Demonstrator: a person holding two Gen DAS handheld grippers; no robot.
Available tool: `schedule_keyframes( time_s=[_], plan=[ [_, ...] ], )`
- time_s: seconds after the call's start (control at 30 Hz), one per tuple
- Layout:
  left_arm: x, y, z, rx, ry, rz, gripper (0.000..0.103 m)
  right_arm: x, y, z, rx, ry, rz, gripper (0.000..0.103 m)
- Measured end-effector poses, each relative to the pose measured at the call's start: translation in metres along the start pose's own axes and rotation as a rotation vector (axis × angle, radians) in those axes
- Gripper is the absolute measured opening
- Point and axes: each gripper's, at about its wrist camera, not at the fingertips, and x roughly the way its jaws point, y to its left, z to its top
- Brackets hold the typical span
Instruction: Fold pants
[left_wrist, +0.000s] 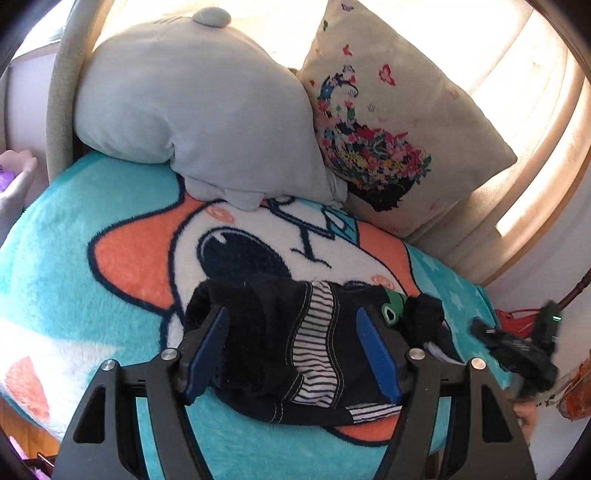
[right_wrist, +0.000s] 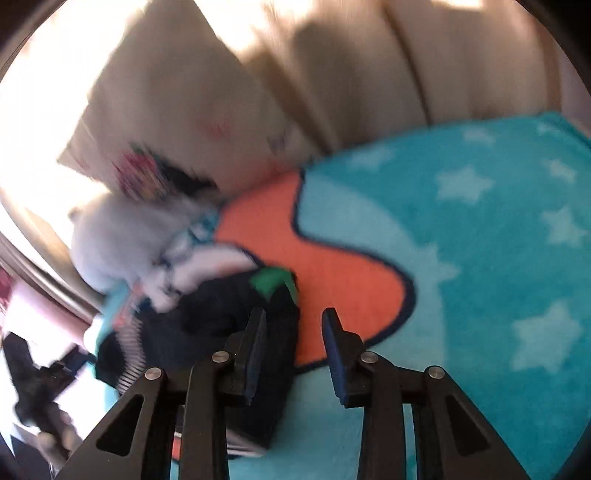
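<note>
— So, where do the left tongs (left_wrist: 293, 354) stand?

— Spread wide, hovering over the pants (left_wrist: 295, 350), a dark bundle with a black-and-white striped lining and white stitching. The blue pads (left_wrist: 207, 354) straddle the heap but I cannot tell whether they touch it.

— And the right tongs (right_wrist: 295, 354)?

— Parted too, gripping nothing. Their left finger sits over the edge of the pants (right_wrist: 229, 325); the other is above the orange patch of the blanket (right_wrist: 480, 240).

— Any writing or labels?

— A green tag (left_wrist: 391, 306) shows at the right end of the bundle, nothing readable on it. The blanket (left_wrist: 92, 221) has dark cartoon lettering near the pillows, partly covered; I cannot read it.

— What does each view add?

— The left view is sharp: a grey plush (left_wrist: 199, 110) and a cream cushion (left_wrist: 388, 122) with a flowery print lean at the head of the bed, and the right tongs (left_wrist: 517, 347) appear at the bed's right edge. The right view is blurred, but shows pale stars on the turquoise blanket.
</note>
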Motion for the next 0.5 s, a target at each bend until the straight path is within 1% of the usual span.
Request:
schedule_keyframes(
  time_s=[0.07,0.1,0.13,0.17,0.27,0.33,0.37,0.4,0.5],
  plan=[
    [0.002,-0.001,0.001,-0.005,0.0,-0.004,0.07,-0.013,0.013,0.003,-0.032,-0.035,0.052,0.034],
    [0.003,-0.002,0.0,-0.005,0.004,-0.006,0.07,-0.012,0.021,0.004,-0.045,-0.025,0.092,0.034],
    [0.005,-0.003,-0.001,-0.007,0.009,-0.007,0.07,-0.003,0.032,0.004,-0.061,0.005,0.142,0.034],
    [0.005,-0.003,-0.002,-0.009,0.015,-0.009,0.07,0.01,0.042,0.003,-0.076,0.041,0.166,0.034],
    [0.0,0.001,-0.003,-0.017,0.015,-0.004,0.07,0.06,0.063,-0.004,-0.122,0.141,0.16,0.034],
    [-0.011,0.01,0.0,-0.028,-0.01,0.014,0.07,0.091,0.061,-0.014,-0.082,0.23,0.18,0.034],
    [-0.016,0.016,0.002,-0.038,-0.027,0.028,0.07,0.102,0.058,-0.019,-0.063,0.26,0.186,0.03],
    [-0.021,0.024,0.004,-0.051,-0.044,0.045,0.07,0.104,0.057,-0.021,-0.061,0.246,0.189,0.03],
    [-0.026,0.05,0.009,-0.1,-0.067,0.093,0.07,0.092,0.065,-0.021,-0.099,0.253,0.155,0.033]
  ],
)
